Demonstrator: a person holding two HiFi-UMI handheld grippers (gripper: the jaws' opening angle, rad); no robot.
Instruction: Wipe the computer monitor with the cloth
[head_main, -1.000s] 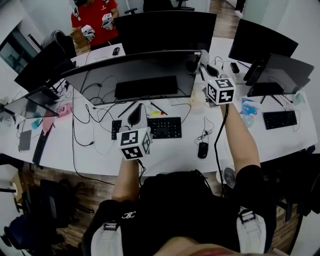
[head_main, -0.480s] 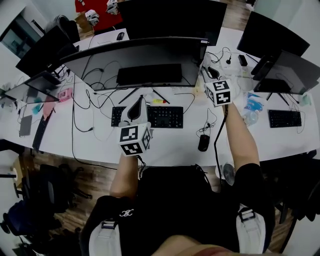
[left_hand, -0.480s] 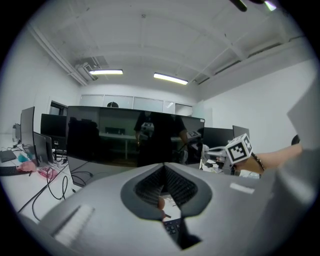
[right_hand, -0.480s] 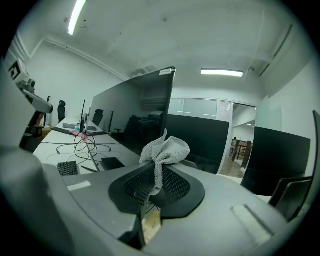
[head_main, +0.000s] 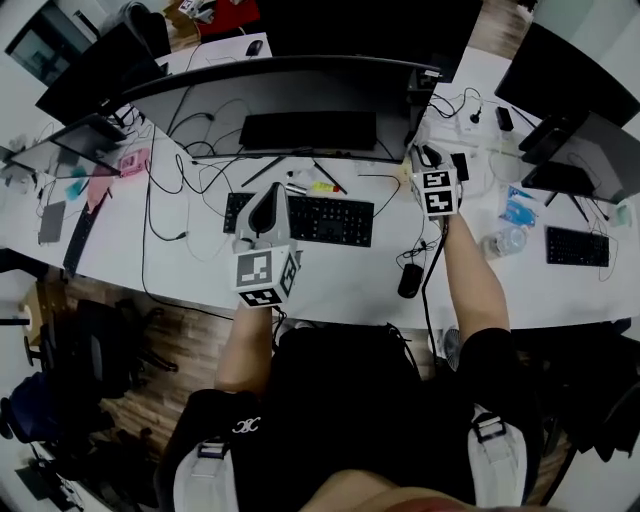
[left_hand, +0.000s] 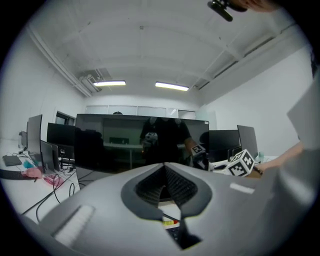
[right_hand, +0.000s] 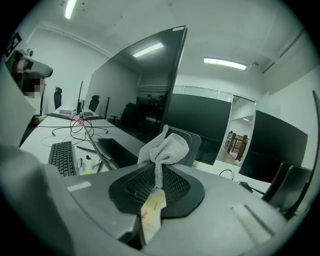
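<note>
Right hand-held gripper (right_hand: 159, 173) tight on cloth (right_hand: 168, 147)

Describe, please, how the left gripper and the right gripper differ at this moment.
The right gripper is shut on a grey cloth; the left gripper is shut with nothing between its jaws. The left gripper faces the monitor head-on, near the left end of the keyboard; the right gripper sits by the monitor's right edge and sees the screen at a slant. Both are held above the white desk.
</note>
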